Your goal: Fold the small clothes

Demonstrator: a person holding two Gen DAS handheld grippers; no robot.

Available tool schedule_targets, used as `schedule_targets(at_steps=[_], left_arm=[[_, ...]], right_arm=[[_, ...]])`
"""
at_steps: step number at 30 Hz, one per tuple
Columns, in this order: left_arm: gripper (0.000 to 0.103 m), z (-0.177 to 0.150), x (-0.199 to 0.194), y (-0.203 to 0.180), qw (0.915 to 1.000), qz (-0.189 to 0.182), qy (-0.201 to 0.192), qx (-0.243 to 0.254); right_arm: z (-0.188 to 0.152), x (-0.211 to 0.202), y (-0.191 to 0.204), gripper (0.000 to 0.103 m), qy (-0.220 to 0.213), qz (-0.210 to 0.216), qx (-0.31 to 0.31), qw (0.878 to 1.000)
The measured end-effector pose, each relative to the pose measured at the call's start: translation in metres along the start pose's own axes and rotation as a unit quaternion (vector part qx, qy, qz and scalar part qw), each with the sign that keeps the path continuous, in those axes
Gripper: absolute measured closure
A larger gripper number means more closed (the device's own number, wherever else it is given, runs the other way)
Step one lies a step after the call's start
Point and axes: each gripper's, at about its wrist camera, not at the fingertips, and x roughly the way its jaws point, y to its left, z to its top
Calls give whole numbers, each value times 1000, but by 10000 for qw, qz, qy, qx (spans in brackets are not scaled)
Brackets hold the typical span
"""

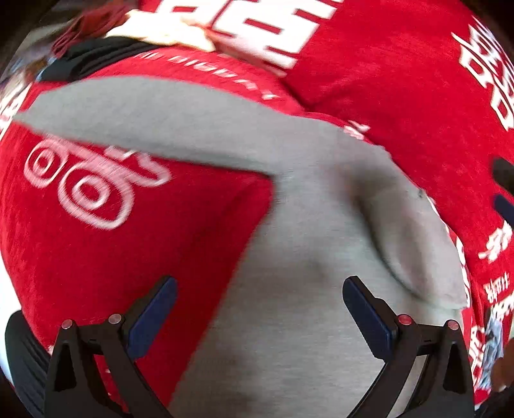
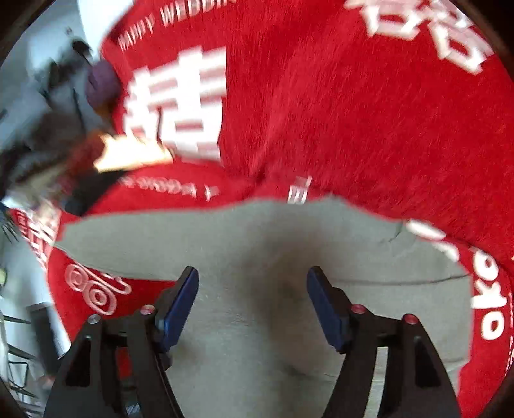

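A small grey garment (image 1: 289,225) lies spread on a red cloth with white lettering (image 1: 385,96). One long grey part stretches off to the left, and a folded flap rests on the garment's right side. My left gripper (image 1: 258,286) hangs just above the grey fabric, open, with nothing between its blue pads. In the right wrist view the same grey garment (image 2: 257,244) fills the lower half of the picture over the red cloth (image 2: 353,112). My right gripper (image 2: 252,279) is open above it, and its pads are clear of the fabric.
A heap of other clothes (image 1: 135,29), dark red, cream and black, sits at the far left edge of the red cloth. The same heap of clothes (image 2: 106,160) appears in the right wrist view. Beyond the cloth's left edge a pale floor with dark objects (image 2: 38,96) shows, blurred.
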Motion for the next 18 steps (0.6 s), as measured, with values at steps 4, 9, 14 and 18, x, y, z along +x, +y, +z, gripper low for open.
schedule_targets(at_steps=[4, 9, 14, 18], left_arm=[[0, 15, 1, -62, 9976, -283, -14, 630], [0, 33, 45, -123, 9928, -185, 258, 1158], [0, 34, 70, -123, 9831, 576, 25, 1738], [0, 46, 63, -92, 9923, 477, 227, 1124]], right_arm=[[-25, -41, -70, 21, -269, -1064, 281, 9936], [-86, -30, -168, 22, 296, -1482, 1513, 9769], [-131, -10, -208, 22, 816, -2461, 1556, 9532], [-145, -26, -239, 22, 717, -2729, 2116, 9357]])
